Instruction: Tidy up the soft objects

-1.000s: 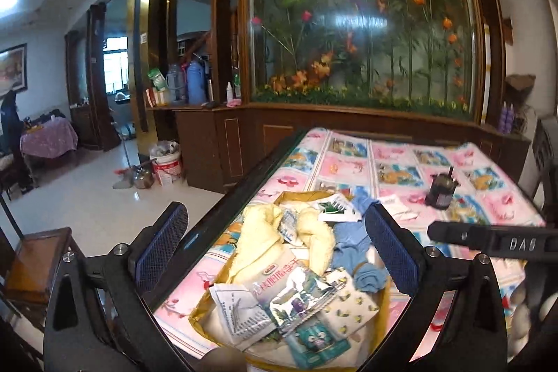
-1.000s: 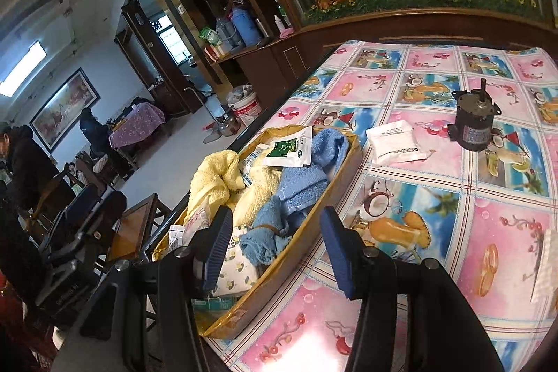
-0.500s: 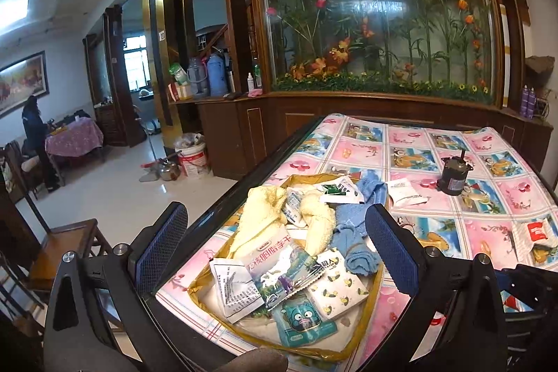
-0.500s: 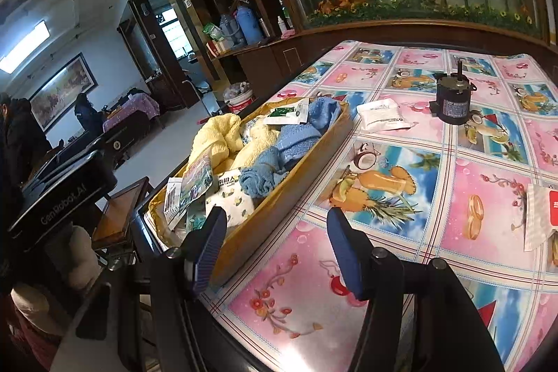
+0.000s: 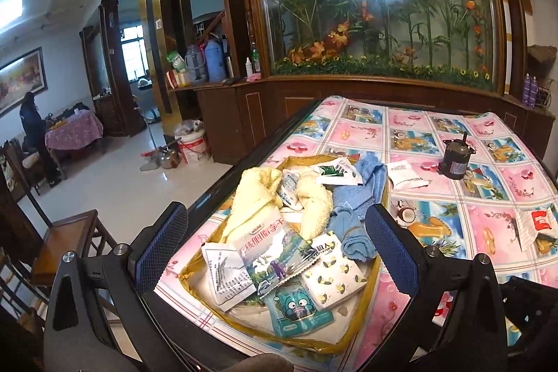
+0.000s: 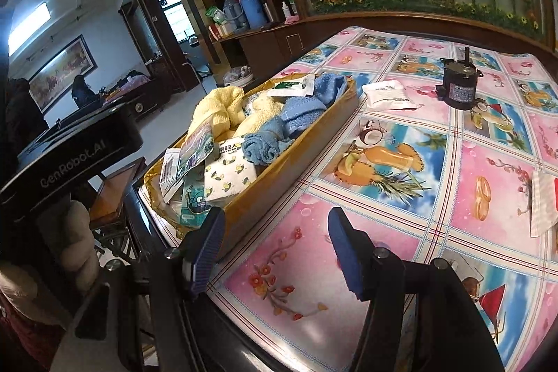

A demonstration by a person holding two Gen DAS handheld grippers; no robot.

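Note:
A yellow-brown box (image 5: 350, 333) (image 6: 279, 187) sits at the table's left edge, filled with a yellow fleece cloth (image 5: 258, 194) (image 6: 216, 110), blue towels (image 5: 352, 218) (image 6: 296, 114) and several soft packets (image 5: 272, 250) (image 6: 226, 173). My left gripper (image 5: 275, 243) is open and empty, held back above the box's near end. My right gripper (image 6: 275, 232) is open and empty, low over the table beside the box's right wall. A white packet (image 5: 406, 175) (image 6: 389, 95) lies on the table right of the box. Another packet (image 5: 535, 227) (image 6: 544, 204) lies at the far right.
A dark cylindrical motor (image 5: 457, 159) (image 6: 460, 86) stands on the patterned tablecloth (image 6: 401, 162) beyond the white packet. A wooden cabinet with a flower display (image 5: 383, 23) stands behind the table. A wooden chair (image 5: 66, 239) is left of the table. The left gripper's body (image 6: 69, 156) shows at left.
Both grippers have drawn back from the box toward the table's near edge. Both stay open and empty. The box contents have not moved.

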